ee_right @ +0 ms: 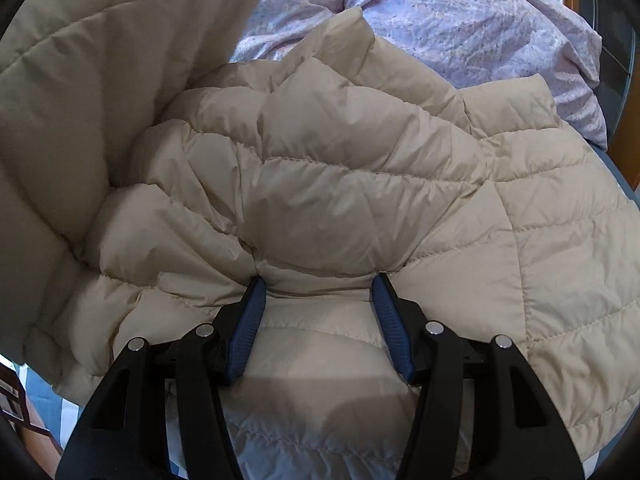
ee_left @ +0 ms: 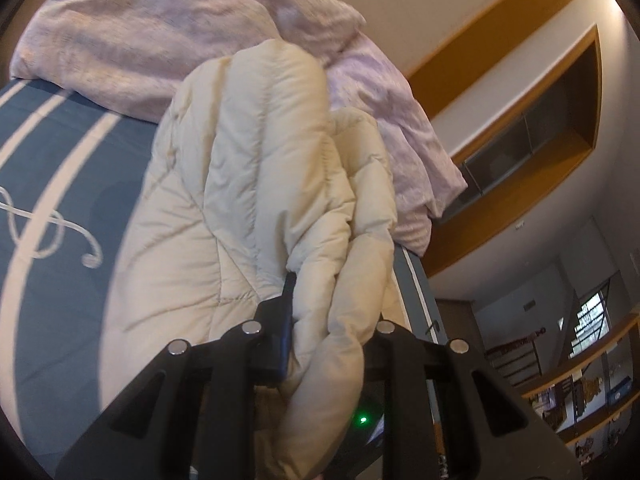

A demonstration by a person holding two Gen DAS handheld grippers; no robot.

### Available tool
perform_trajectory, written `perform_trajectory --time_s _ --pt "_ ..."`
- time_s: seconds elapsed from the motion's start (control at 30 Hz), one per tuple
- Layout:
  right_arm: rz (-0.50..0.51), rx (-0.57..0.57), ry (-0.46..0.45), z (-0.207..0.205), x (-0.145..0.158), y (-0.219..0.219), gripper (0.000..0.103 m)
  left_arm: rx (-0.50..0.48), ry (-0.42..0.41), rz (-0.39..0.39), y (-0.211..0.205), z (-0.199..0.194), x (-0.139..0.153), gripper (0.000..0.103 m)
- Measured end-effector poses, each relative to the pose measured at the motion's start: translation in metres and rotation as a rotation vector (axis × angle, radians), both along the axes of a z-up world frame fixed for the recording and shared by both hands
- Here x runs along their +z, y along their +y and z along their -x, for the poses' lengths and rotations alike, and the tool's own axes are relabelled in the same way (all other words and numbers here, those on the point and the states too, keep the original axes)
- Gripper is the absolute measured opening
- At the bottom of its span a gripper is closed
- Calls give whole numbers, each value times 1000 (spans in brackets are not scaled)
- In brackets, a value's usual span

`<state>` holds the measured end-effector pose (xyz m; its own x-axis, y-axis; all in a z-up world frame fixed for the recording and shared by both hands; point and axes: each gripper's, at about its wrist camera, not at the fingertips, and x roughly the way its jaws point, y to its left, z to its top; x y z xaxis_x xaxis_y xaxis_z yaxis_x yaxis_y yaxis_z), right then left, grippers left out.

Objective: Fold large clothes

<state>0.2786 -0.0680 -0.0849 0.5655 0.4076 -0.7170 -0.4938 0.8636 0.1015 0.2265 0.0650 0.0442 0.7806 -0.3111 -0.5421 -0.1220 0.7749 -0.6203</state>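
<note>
Garment: a cream quilted puffer jacket (ee_right: 360, 184) lies spread on a bed, covering most of the right wrist view.
Bed cover: blue-grey bedspread (ee_left: 60, 152) with pale stripes and a curled embroidered motif; the jacket rests on it.
Bedding behind: a crumpled lilac duvet (ee_right: 460, 28) is heaped at the far side, touching the jacket's far edge.
Left gripper (ee_left: 320, 320): clamped on a bunched fold of the jacket, which fills the narrow gap between the fingers and hides the right one; the held part is lifted off the bed.
Right gripper (ee_right: 318, 284): jaws stand apart, blue pads (ee_right: 246, 328) pressed into the padding; fabric lies between them, but whether they pinch it cannot be told.
Long axis: in the left wrist view the lifted part runs from the gripper up and away toward the duvet; the jacket's overall direction cannot be told.
Raised panel: a large flap of the jacket stands up along the left of the right wrist view.
Edges: the bed's side edge (ee_left: 416, 280) runs just right of the held fold.
Open room: bare bedspread lies left of the jacket in the left wrist view.
Containers: wooden wall shelves (ee_left: 520, 152) stand beyond the bed; the contents of the lower ones are too blurred to tell.
</note>
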Motion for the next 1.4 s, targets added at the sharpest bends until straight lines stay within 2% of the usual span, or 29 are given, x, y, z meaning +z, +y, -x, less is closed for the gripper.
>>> perform_trajectory --time_s 0.4,0.63,0.8,1.0,1.17,1.4 --pt "-95 -5 33 -12 2 -18 58 -83 46 35 -47 -35 -20 21" --pt "-133 -7 39 -18 3 -30 57 -107 75 23 -69 -54 -31 21" --pt "-100 -2 18 -18 5 -31 57 -102 102 29 -74 -62 -42 21" --pt "1 -10 -53 -14 11 -33 57 -88 127 8 -80 -69 -50 21" --pt "68 -22 -101 -11 18 -49 57 -89 149 6 -86 -73 -56 22" --pt "96 -52 -115 -15 23 -85 57 -96 180 -16 -96 -81 -67 22"
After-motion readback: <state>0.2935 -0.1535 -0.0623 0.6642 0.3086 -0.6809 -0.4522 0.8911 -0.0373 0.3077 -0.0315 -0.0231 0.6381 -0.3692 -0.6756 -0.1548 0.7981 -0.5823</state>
